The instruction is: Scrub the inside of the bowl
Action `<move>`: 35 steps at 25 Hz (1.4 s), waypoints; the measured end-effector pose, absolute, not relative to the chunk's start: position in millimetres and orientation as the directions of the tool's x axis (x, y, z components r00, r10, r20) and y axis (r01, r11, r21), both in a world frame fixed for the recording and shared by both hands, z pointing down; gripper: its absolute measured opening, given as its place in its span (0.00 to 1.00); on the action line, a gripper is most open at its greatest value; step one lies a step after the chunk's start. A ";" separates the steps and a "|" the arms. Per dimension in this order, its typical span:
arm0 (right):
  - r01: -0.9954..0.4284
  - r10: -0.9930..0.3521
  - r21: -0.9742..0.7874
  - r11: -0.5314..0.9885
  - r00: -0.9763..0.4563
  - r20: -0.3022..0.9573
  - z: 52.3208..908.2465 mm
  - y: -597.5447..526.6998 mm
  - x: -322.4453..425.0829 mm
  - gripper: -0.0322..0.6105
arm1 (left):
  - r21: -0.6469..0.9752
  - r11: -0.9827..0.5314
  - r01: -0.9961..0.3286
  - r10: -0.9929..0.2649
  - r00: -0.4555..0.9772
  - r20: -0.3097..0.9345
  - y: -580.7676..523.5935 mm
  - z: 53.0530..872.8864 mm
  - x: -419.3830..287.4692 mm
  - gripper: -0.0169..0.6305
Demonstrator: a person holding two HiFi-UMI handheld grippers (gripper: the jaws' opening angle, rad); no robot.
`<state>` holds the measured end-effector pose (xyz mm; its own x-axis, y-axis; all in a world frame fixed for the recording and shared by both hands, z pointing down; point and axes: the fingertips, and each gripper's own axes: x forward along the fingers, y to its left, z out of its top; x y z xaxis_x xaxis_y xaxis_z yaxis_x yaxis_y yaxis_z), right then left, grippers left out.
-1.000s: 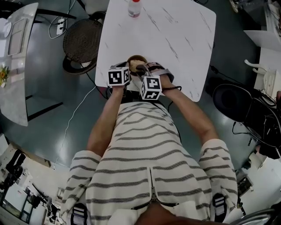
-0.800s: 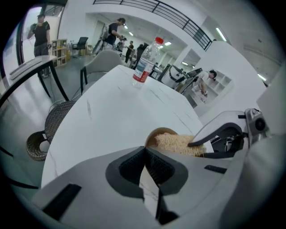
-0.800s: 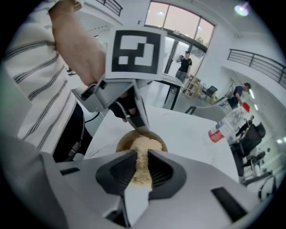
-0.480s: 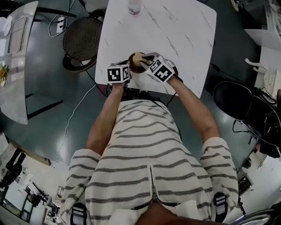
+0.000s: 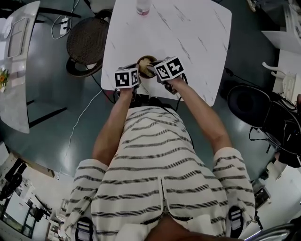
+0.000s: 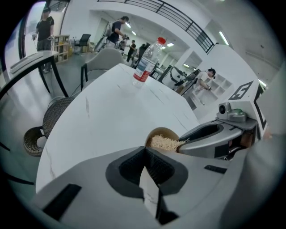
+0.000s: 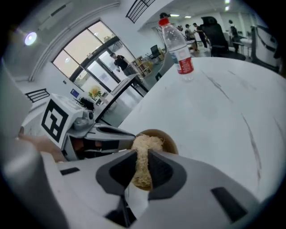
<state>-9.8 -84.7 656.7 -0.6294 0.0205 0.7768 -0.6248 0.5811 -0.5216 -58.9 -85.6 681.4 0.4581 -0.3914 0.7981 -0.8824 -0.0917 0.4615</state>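
A small brown bowl [image 5: 145,61] sits on the white marble table [image 5: 188,37] near its front edge. My left gripper [image 5: 137,70] reaches the bowl's near-left rim, and its jaws look shut on that rim [image 6: 157,133]. My right gripper [image 5: 151,70] comes in from the right, shut on a tan fibrous scrubber [image 7: 143,156]. The scrubber's far end lies inside the bowl [image 7: 169,142] and fills much of it [image 6: 164,143]. Most of the bowl's inside is hidden by the scrubber.
A plastic water bottle with a red cap [image 5: 143,7] stands at the table's far edge. A round wicker chair [image 5: 87,44] is to the table's left. Cables lie on the floor below it. People and desks show far off in the gripper views.
My right gripper swung out to the right of the bowl, then came back closer over it with the scrubber, its marker cube turning. The left gripper and bowl barely moved.
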 end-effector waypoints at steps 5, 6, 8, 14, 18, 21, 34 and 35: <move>-0.430 0.137 -0.416 0.801 -0.545 0.827 651.6 -61.2 -12.1 0.17 | 0.446 -0.109 -0.888 -0.383 0.452 0.806 -85.2 680.2 -58.4 0.04; -0.367 0.147 -0.366 0.855 -0.507 0.850 650.4 -58.1 -11.4 0.17 | 0.443 -0.115 -0.889 -0.382 0.452 0.807 -84.6 680.2 -57.1 0.04; -0.205 0.136 -0.238 0.949 -0.416 0.899 649.7 -52.6 -10.4 0.17 | 0.437 -0.128 -0.890 -0.379 0.451 0.808 -84.1 680.9 -54.8 0.04; 0.382 -0.096 0.170 0.909 -0.206 0.974 656.4 -41.9 -7.7 0.17 | 0.442 -0.138 -0.887 -0.377 0.459 0.804 -83.2 679.7 -51.6 0.04; 0.650 -0.230 0.301 0.698 -0.195 0.954 661.6 -40.2 -1.3 0.17 | 0.441 -0.138 -0.887 -0.372 0.459 0.807 -81.6 679.9 -50.9 0.04; 0.776 -0.290 0.345 0.527 -0.217 0.932 664.1 -41.9 -0.5 0.17 | 0.438 -0.145 -0.887 -0.373 0.459 0.806 -81.4 679.8 -52.0 0.04; 0.484 -0.317 0.530 0.697 -0.454 0.832 640.3 -50.0 -14.2 0.18 | 0.460 -0.115 -0.881 -0.403 0.464 0.789 -83.0 677.6 -57.8 0.04; 0.430 -0.318 0.526 0.734 -0.466 0.825 635.8 -52.0 -12.7 0.18 | 0.462 -0.114 -0.880 -0.403 0.466 0.788 -82.7 678.1 -57.6 0.04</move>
